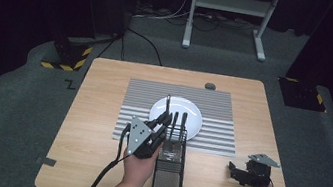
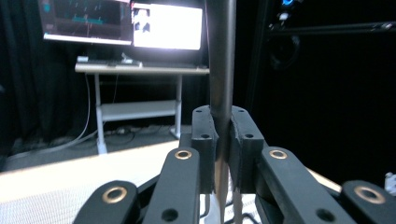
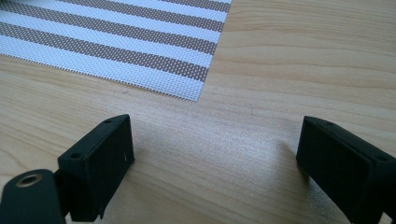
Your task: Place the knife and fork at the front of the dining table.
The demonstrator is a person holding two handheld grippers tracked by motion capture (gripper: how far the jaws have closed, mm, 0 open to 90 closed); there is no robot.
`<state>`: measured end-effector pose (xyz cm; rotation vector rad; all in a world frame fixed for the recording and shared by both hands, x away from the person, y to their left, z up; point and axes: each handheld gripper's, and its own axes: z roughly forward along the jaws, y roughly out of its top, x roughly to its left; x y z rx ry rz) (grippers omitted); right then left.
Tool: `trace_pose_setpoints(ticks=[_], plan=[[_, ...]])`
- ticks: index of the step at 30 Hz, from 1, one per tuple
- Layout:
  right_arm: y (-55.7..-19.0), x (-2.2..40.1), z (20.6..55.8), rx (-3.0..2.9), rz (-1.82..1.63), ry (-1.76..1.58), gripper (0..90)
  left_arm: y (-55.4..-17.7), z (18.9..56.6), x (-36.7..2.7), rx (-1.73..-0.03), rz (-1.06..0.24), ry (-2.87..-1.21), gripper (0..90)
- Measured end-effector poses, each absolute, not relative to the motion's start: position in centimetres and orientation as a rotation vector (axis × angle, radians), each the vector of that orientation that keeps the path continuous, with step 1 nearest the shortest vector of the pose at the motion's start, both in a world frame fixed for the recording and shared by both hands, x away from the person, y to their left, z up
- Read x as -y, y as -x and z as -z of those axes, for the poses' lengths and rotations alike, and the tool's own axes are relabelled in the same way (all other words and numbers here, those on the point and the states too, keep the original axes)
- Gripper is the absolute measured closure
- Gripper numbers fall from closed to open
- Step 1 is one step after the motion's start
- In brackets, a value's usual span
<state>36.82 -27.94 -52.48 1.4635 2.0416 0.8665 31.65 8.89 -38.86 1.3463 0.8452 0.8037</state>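
While the right gripper (image 1: 237, 174) rests low over the bare wood of the table (image 1: 98, 128) near its right front corner, jaws spread wide with nothing between them, the left gripper (image 1: 165, 118) stands just beside the black mesh caddy (image 1: 167, 180), its jaws pressed together on a slim dark utensil (image 2: 220, 56). The utensil stands upright in the pinch, its handle rising over the near edge of the white plate (image 1: 187, 108), which lies on the striped placemat (image 1: 139, 94). Two more dark handles (image 1: 179, 121) stand in the caddy's far end.
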Motion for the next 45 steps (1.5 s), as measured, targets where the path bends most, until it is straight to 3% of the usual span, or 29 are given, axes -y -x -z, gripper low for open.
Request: trace_pose_setpoints(ticks=[11, 19, 31, 45], plan=[[-36.8, 27.9, 52.5, -2.042, -0.867, -1.464, 10.6, -30.3, 34.7, -10.6, -0.778, -0.832, -1.279, 82.0], [-36.8, 27.9, 52.5, -2.043, -0.867, -1.463, 10.5, -29.9, 33.9, -12.5, -0.797, -0.87, -1.274, 82.0], [-36.8, 27.9, 52.5, -2.043, -0.868, -1.463, 10.6, -31.4, 36.7, -15.9, -0.912, -0.862, -1.32, 82.0], [-36.8, 27.9, 52.5, -2.044, -0.87, -1.463, 10.5, -33.9, 39.3, -17.4, -0.999, -0.851, -1.383, 82.1]])
